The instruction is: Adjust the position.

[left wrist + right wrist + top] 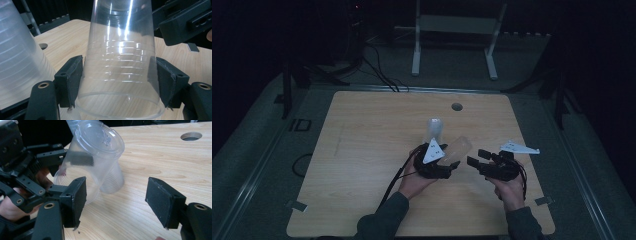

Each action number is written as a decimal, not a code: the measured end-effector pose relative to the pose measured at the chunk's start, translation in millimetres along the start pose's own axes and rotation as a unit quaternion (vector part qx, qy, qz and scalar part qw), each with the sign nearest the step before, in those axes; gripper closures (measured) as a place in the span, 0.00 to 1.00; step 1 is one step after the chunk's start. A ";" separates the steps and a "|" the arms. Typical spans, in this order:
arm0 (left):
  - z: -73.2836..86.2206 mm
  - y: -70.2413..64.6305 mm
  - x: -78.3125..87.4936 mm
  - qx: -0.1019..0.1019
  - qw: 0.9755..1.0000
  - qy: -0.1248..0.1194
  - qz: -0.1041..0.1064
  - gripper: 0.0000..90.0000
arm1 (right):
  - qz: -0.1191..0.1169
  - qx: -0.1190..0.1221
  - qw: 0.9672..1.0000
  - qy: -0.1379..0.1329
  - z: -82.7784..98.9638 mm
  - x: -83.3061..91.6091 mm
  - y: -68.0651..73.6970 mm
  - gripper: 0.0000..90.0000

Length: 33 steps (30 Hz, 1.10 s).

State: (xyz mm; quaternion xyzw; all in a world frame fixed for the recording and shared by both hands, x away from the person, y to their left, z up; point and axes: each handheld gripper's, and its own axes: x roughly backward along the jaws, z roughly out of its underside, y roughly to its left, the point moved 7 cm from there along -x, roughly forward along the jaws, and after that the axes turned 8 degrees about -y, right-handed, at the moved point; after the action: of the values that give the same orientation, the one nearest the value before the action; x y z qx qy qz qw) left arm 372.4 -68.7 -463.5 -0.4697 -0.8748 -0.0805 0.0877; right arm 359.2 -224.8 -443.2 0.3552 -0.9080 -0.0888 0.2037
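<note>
Above the wooden table, a clear cup is clamped by the left gripper; the right gripper is held open, empty.

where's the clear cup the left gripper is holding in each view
High view: the clear cup lies tilted at centre, right of the left gripper.
Left gripper view: centre, between the jaws.
Right gripper view: upper left, base toward the camera.
Shared landmark: the round table hole.
</note>
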 end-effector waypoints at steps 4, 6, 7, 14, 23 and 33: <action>-0.3 0.3 0.7 0.001 1.000 0.001 0.002 0.33 | 0.007 0.024 1.000 0.011 0.0 0.4 0.9 0.36; -0.5 0.4 0.9 0.001 1.000 0.001 0.003 0.33 | 0.007 0.028 1.000 0.013 -0.3 0.4 1.4 0.37; -0.5 0.4 0.9 0.001 1.000 0.001 0.003 0.33 | 0.009 0.034 0.999 0.014 -0.6 0.5 1.6 0.36; -2.1 1.9 2.6 0.000 1.000 0.002 0.004 0.33 | 0.015 0.069 0.997 0.032 -1.8 0.3 4.1 0.36; -3.4 3.0 3.7 -0.002 1.000 0.005 0.006 0.33 | 0.021 0.092 0.995 0.042 -4.2 1.5 4.9 0.36; -2.1 3.8 3.5 -0.001 1.000 0.015 0.010 0.33 | 0.029 0.121 0.991 0.057 -3.9 2.6 5.1 0.36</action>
State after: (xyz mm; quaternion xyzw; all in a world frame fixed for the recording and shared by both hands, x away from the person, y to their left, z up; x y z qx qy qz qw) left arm 373.8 -64.3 -460.5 -0.4775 -0.8684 -0.0876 0.1012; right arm 356.0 -222.9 -437.3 0.3548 -0.9091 0.0483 0.2127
